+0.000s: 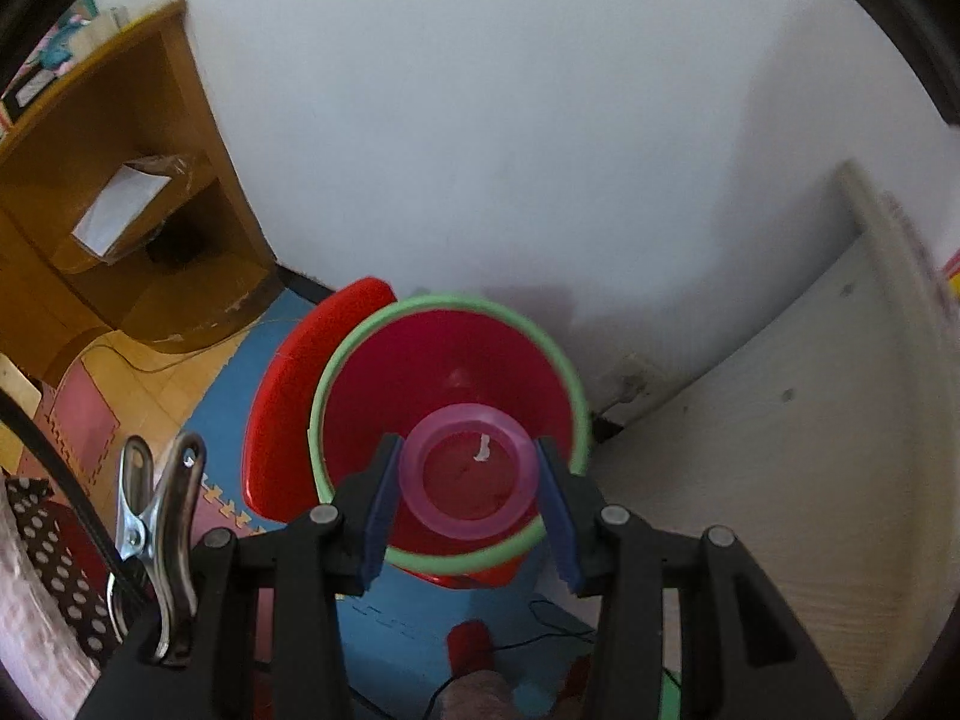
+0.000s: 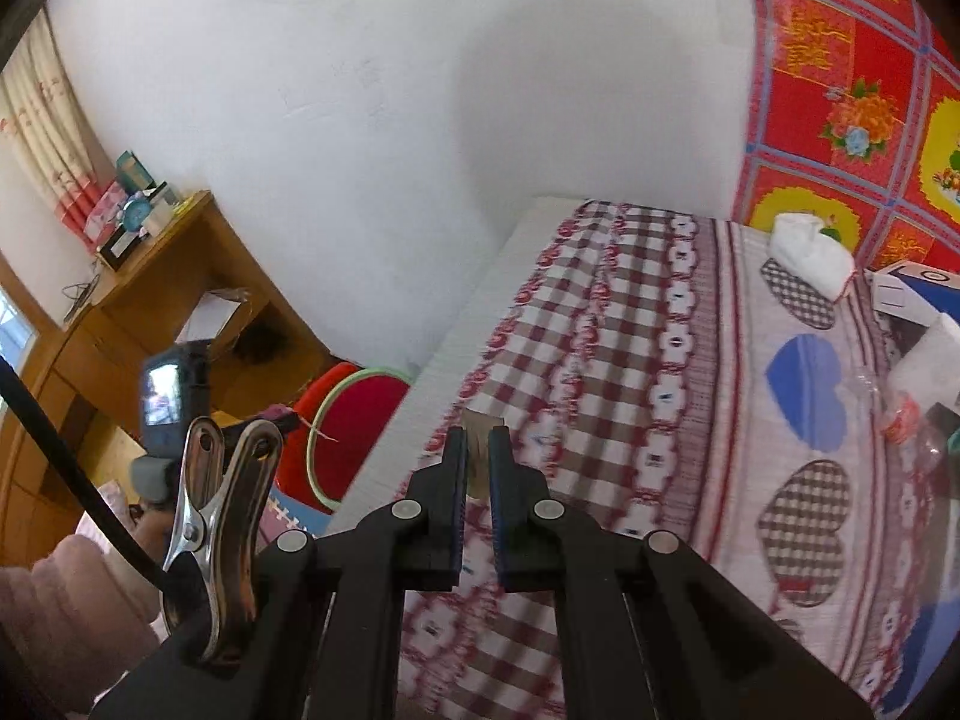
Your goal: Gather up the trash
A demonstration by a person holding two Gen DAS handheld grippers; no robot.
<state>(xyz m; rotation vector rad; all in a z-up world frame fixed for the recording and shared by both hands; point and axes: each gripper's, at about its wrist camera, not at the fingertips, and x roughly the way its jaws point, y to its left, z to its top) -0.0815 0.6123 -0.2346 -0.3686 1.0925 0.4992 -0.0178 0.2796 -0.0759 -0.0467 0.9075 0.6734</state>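
No brand, label or writing can be read in either view.

In the left wrist view, low in the centre of the frame, the left gripper (image 1: 469,483) has its jaws spread wide around a translucent pink-purple plastic cup (image 1: 469,471), one blue pad against each side of it. The cup's round mouth faces the camera, and a small white scrap (image 1: 482,449) clings inside it. Right behind the cup, mid-frame, stands a red trash bin (image 1: 447,372) with a pale green rim on blue floor mats (image 1: 390,618), its red lid (image 1: 282,396) tipped back at its left. At upper left is a wooden desk (image 1: 90,138) with a white paper (image 1: 120,213) on its shelf; behind it all is a white wall (image 1: 510,120).

In the right wrist view, the right gripper (image 2: 478,459), low in the centre of the frame, has its jaws nearly closed on a small tan, blurred thing (image 2: 480,429) I cannot identify. Beneath and beyond lies a bed (image 2: 630,360) in a checked and heart-patterned sheet, with crumpled white tissue (image 2: 810,258) at upper right. The same bin (image 2: 354,426) shows at lower left, beside the bed's edge.
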